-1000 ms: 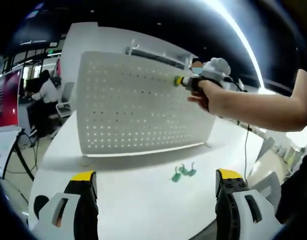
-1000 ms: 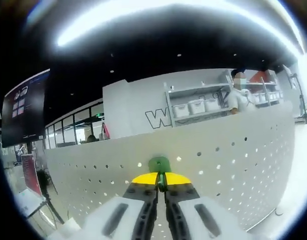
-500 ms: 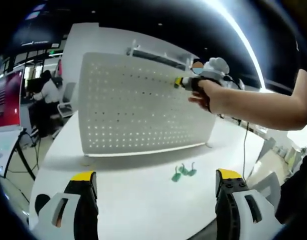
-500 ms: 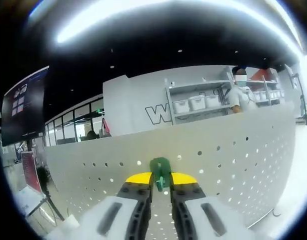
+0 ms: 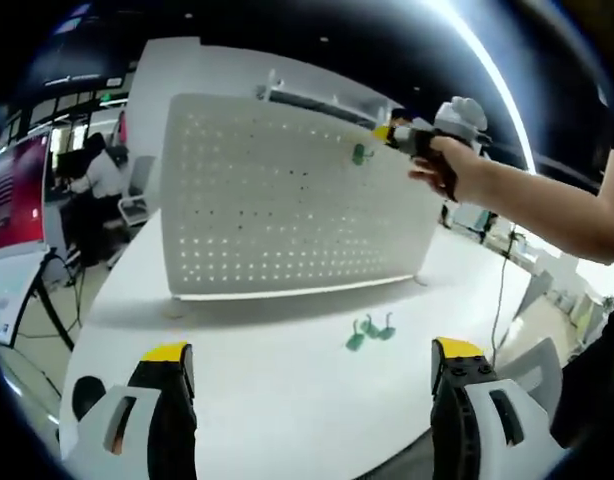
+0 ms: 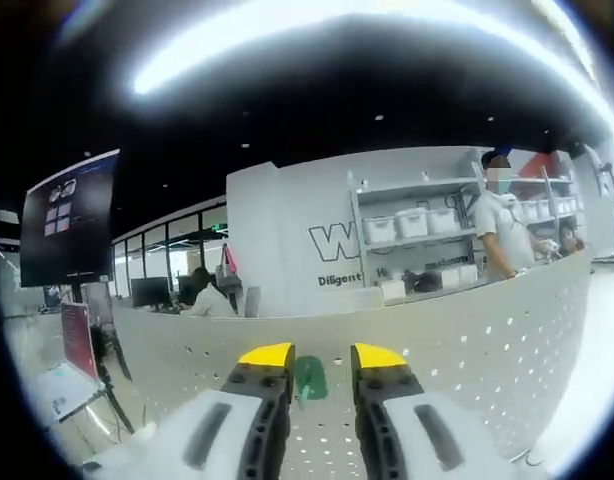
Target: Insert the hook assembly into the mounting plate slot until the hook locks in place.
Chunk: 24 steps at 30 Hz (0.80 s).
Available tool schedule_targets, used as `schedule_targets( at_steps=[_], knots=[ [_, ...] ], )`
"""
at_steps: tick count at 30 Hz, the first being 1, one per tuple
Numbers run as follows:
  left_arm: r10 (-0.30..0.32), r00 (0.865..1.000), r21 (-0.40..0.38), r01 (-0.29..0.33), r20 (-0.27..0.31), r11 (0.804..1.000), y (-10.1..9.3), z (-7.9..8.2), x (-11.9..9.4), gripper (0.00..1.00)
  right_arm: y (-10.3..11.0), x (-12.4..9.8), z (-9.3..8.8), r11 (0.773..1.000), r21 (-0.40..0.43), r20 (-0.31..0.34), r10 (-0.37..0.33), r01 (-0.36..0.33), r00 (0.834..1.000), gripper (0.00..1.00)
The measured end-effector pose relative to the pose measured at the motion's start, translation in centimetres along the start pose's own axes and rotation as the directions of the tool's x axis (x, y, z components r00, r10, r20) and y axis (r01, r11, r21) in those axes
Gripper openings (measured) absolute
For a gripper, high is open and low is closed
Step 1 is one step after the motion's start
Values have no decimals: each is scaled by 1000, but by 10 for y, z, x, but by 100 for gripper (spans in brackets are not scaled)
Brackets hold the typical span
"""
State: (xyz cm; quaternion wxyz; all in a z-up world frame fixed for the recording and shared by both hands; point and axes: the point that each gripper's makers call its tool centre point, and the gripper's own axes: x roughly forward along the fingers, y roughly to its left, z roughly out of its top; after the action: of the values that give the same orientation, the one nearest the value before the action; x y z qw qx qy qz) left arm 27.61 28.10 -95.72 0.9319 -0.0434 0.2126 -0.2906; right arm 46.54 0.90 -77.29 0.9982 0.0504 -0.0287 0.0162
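A white pegboard mounting plate (image 5: 287, 210) stands upright on the white table (image 5: 237, 390). A green hook (image 5: 359, 153) sits in the plate near its upper right. My right gripper (image 5: 387, 133), held by a hand, hovers just right of that hook with its yellow tips apart. In the right gripper view the jaws stand open (image 6: 322, 358) and the green hook (image 6: 309, 378) shows on the plate (image 6: 487, 330) in the gap beyond them. A few spare green hooks (image 5: 369, 330) lie on the table. My left gripper (image 5: 312, 355) is open and low over the near table edge.
A person sits at a desk (image 5: 97, 180) beyond the table's far left; another stands by shelves (image 6: 502, 230) behind the plate. A cable (image 5: 495, 290) runs down at the table's right. A red screen (image 5: 7, 195) stands at the left.
My right gripper has opened and drawn back from the plate, leaving the green hook in the plate. The left gripper stays open.
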Motion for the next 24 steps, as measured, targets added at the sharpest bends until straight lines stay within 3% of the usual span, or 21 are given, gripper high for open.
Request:
schedule_targets(
  at_steps=[6,14,17,18,24],
  knots=[
    [2,1000,-1,-2,-23,1000,0,-5,-2,100,-13,-23,-21,998,-46,-74,30,-33,997,22],
    [6,999,-4,-7,-53,1000,-1,-13,-4,100,-21,-65,-73,993,-74,-213,76,-94,974,27],
    [6,998,-5,-6,-64,1000,-3,-16,-4,100,-23,-79,-95,992,-64,-272,87,-108,958,28],
    [5,998,-7,-6,-69,1000,-3,-17,-4,100,-24,-88,-108,991,-55,-310,101,-124,945,28],
    [8,996,-16,-10,-89,1000,-1,-25,-4,100,-22,-125,-145,981,-83,-396,127,-174,909,30]
  ],
)
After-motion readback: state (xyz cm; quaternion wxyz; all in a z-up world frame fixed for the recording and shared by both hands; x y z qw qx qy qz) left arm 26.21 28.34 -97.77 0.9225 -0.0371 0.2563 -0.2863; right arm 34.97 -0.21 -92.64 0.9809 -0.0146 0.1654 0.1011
